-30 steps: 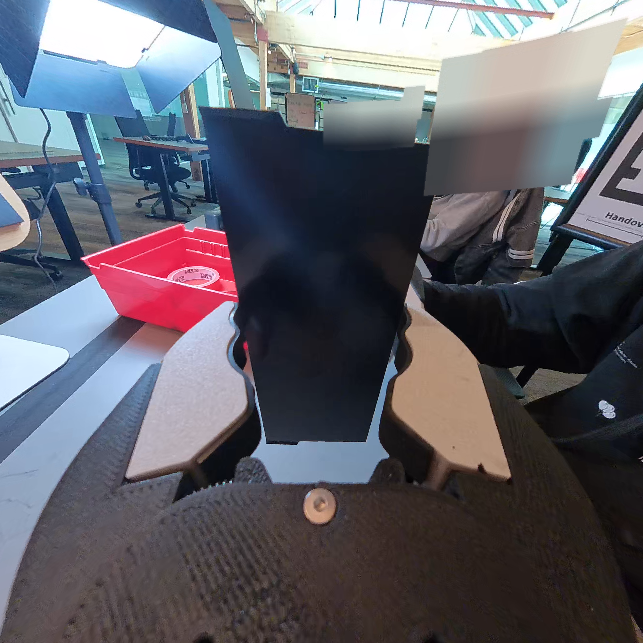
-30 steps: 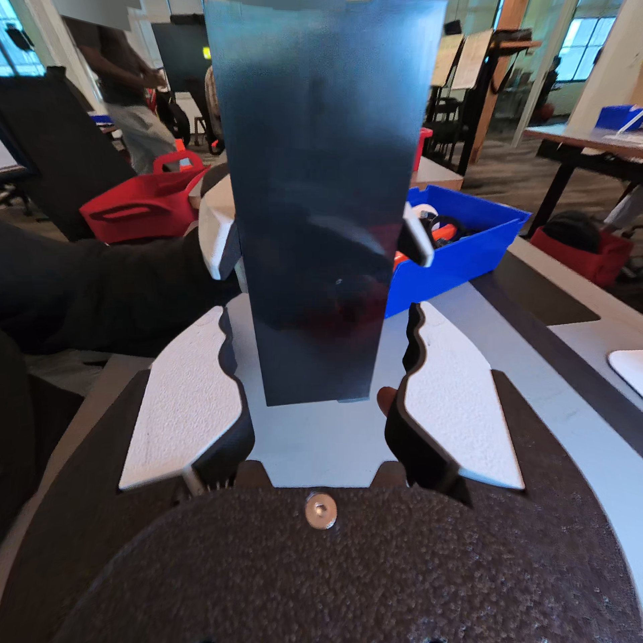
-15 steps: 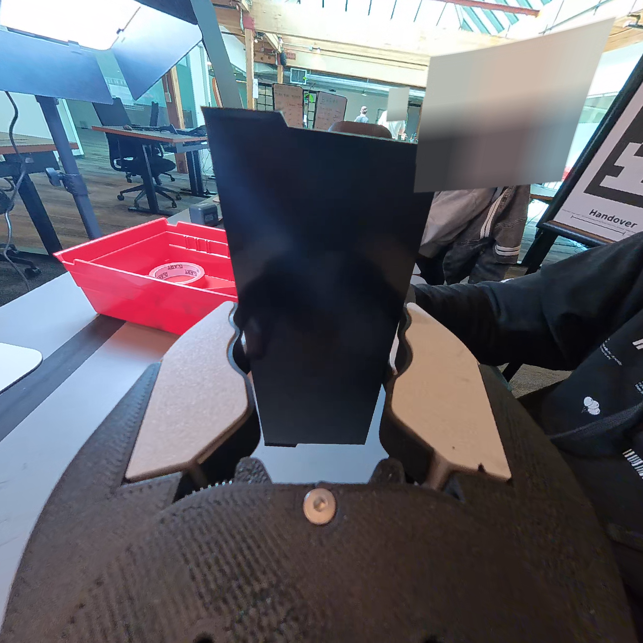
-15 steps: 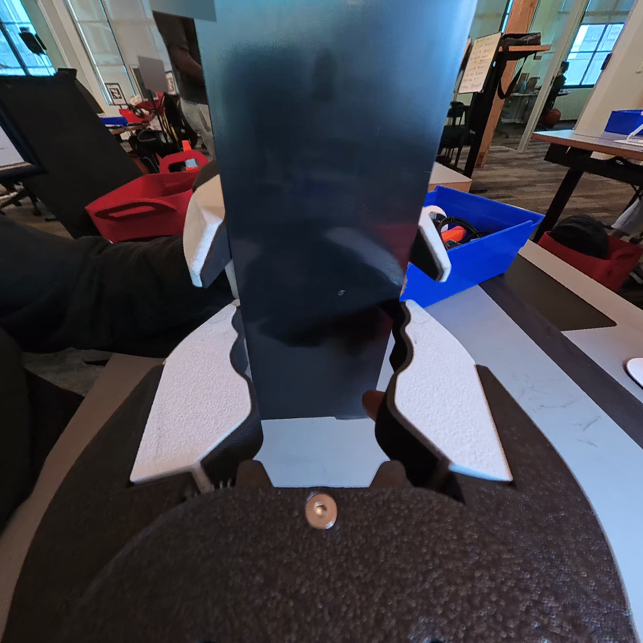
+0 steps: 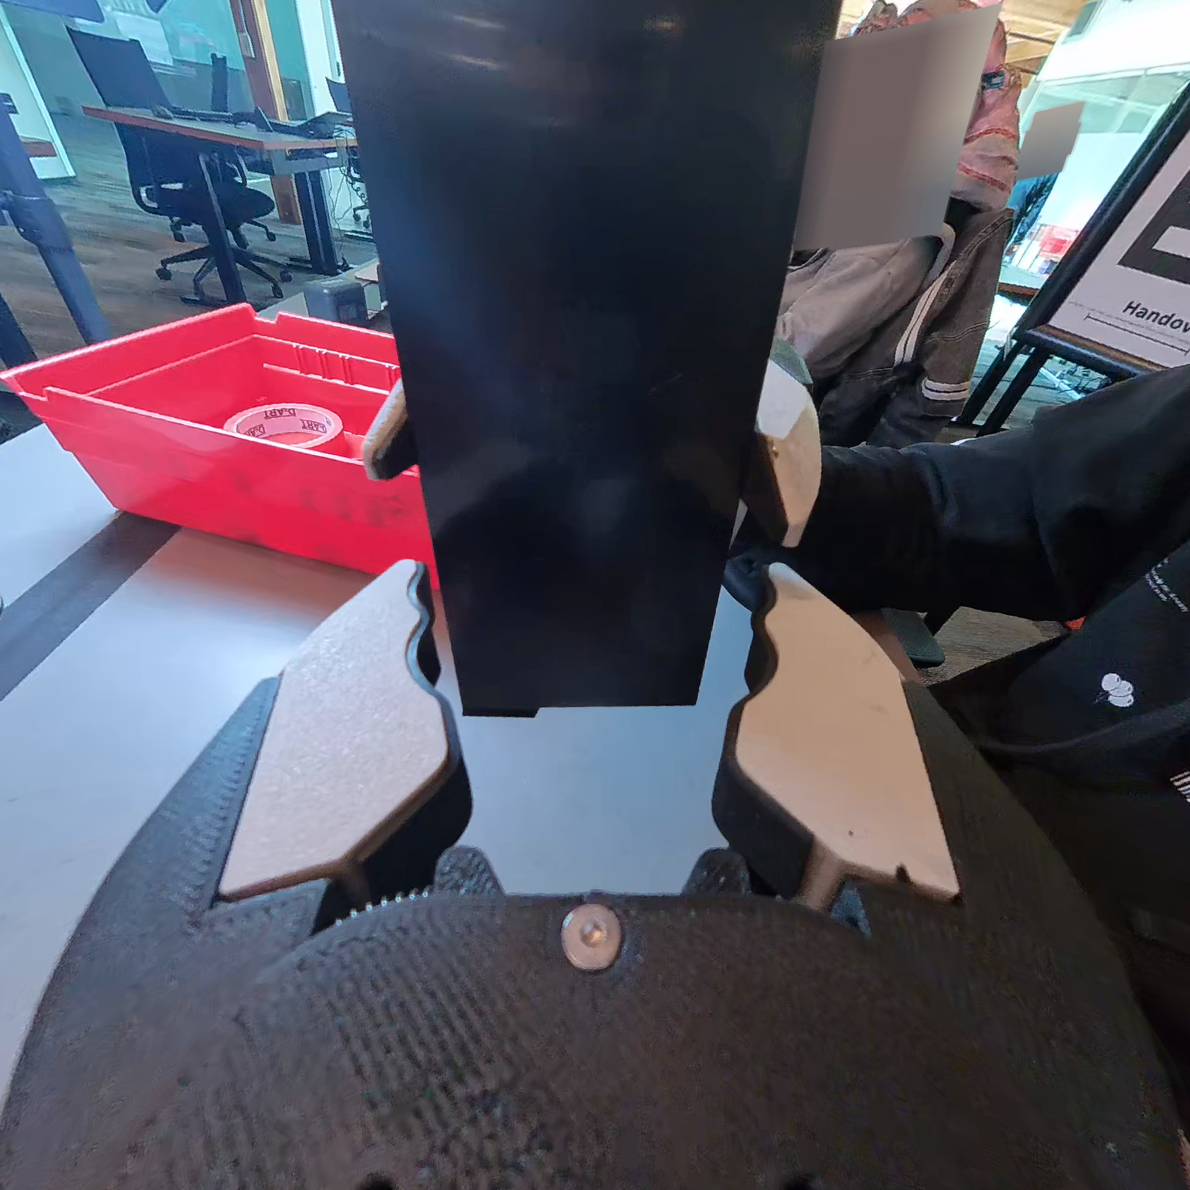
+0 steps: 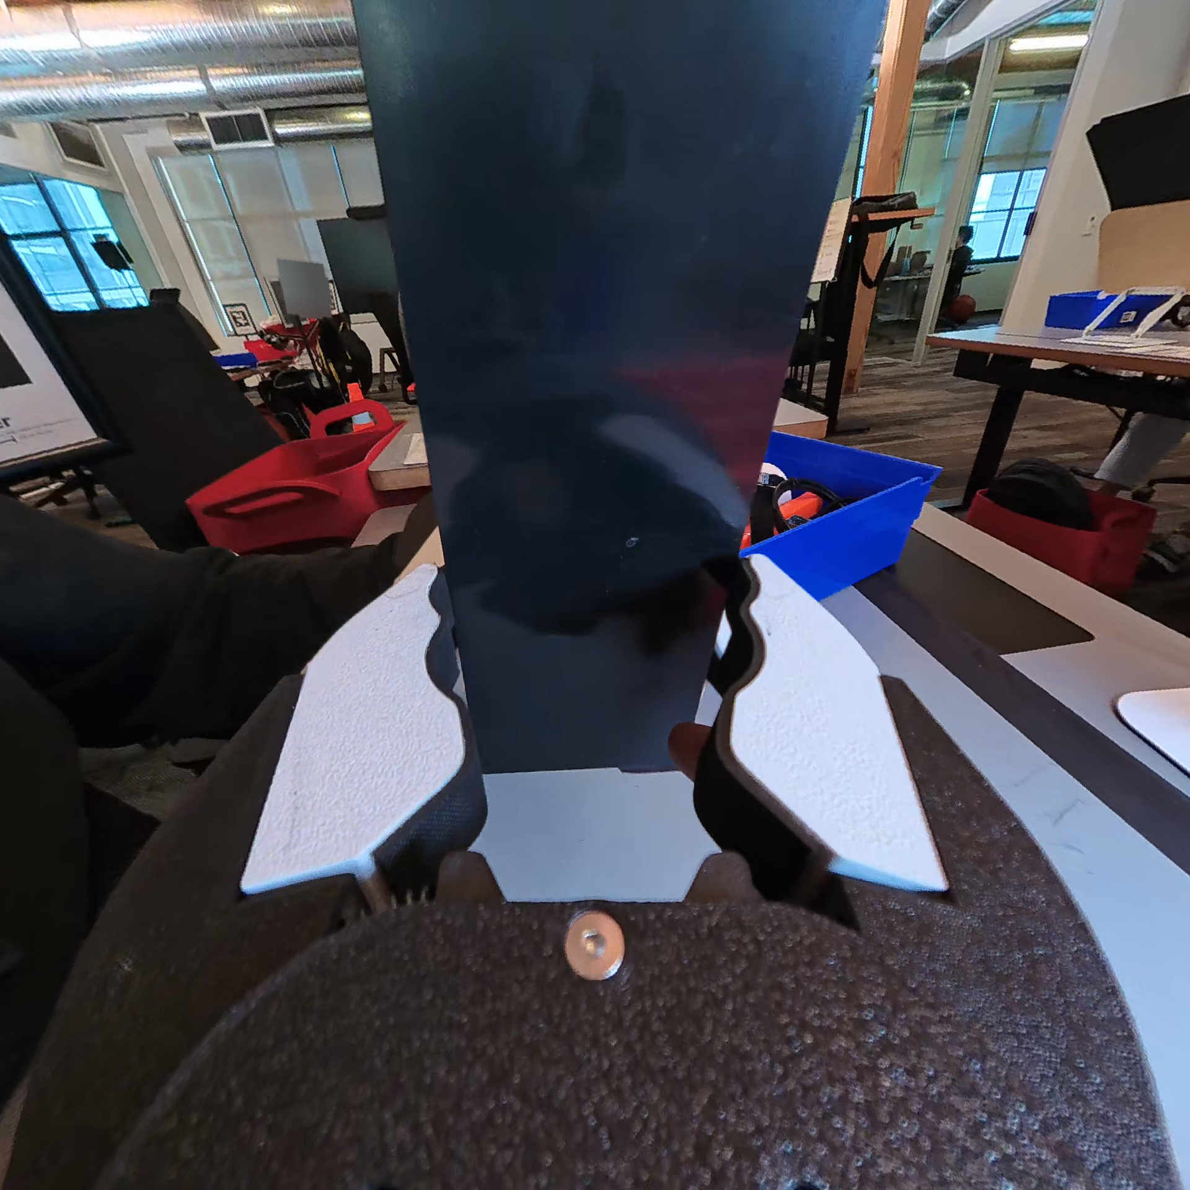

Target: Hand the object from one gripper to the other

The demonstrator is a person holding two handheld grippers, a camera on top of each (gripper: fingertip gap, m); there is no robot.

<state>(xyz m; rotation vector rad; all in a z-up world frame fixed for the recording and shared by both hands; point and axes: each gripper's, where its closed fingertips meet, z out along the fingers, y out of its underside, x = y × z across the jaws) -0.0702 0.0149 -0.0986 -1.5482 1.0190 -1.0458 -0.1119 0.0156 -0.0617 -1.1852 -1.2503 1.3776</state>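
Note:
A flat black panel (image 5: 579, 322) stands upright between the two grippers. In the left wrist view my left gripper (image 5: 592, 573) is open, with a gap on each side between its tan fingers (image 5: 348, 740) and the panel's lower end. The right gripper's white fingers (image 5: 782, 451) clamp the panel's side edges farther off. In the right wrist view my right gripper (image 6: 592, 570) is shut on the panel (image 6: 599, 290), its white fingers (image 6: 367, 740) pressing both edges. The panel hides the left gripper in that view.
A red bin (image 5: 212, 489) holding a tape roll (image 5: 283, 425) sits on the grey table (image 5: 129, 676) at left. A blue bin (image 6: 850, 541) with several items sits at right. A person's dark sleeve (image 5: 998, 502) reaches in. A sign on an easel (image 5: 1127, 257) stands behind. There is about 4 cm between the tips of the two grippers.
My left gripper has opened and let go of the panel and pulled back a little. My right gripper has closed on the panel and now holds it.

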